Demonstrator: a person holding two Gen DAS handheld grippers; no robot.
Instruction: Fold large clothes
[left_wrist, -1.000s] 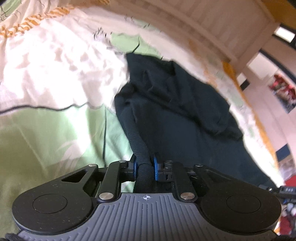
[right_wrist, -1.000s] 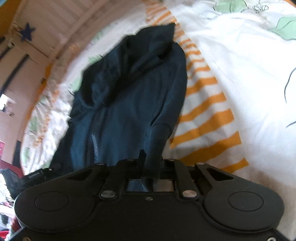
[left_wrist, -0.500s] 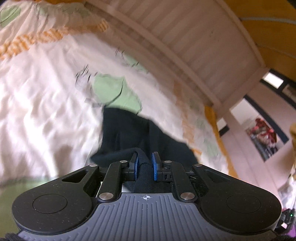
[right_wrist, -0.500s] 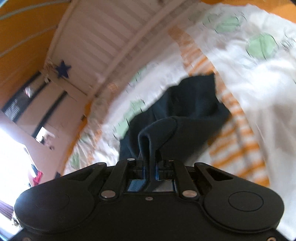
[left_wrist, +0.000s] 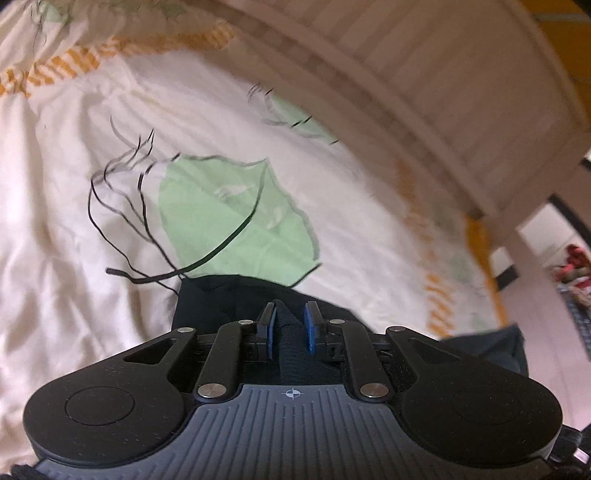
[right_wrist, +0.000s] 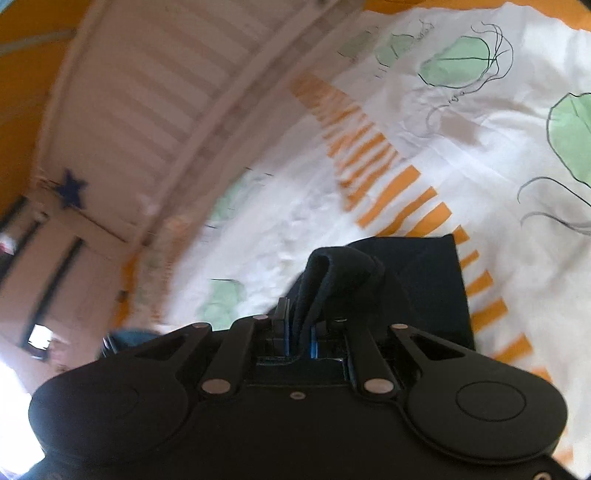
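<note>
A dark navy garment (left_wrist: 218, 299) lies on a bed with a white cover printed in green shapes and orange stripes (left_wrist: 110, 221). My left gripper (left_wrist: 290, 321) is shut on a ribbed edge of the garment, its blue pads pressing the fabric. My right gripper (right_wrist: 299, 332) is shut on another folded edge of the garment (right_wrist: 417, 280), which rises in a loop above the fingers. Most of the garment is hidden below both grippers.
A white slatted bed frame (left_wrist: 424, 74) runs along the far side of the bed, also in the right wrist view (right_wrist: 166, 92). A white post with a blue star (right_wrist: 72, 190) stands at its end. Orange walls lie beyond.
Both grippers have carried their garment edges forward toward the far side of the bed. The spread-out garment seen a second ago has dropped out of view beneath them.
</note>
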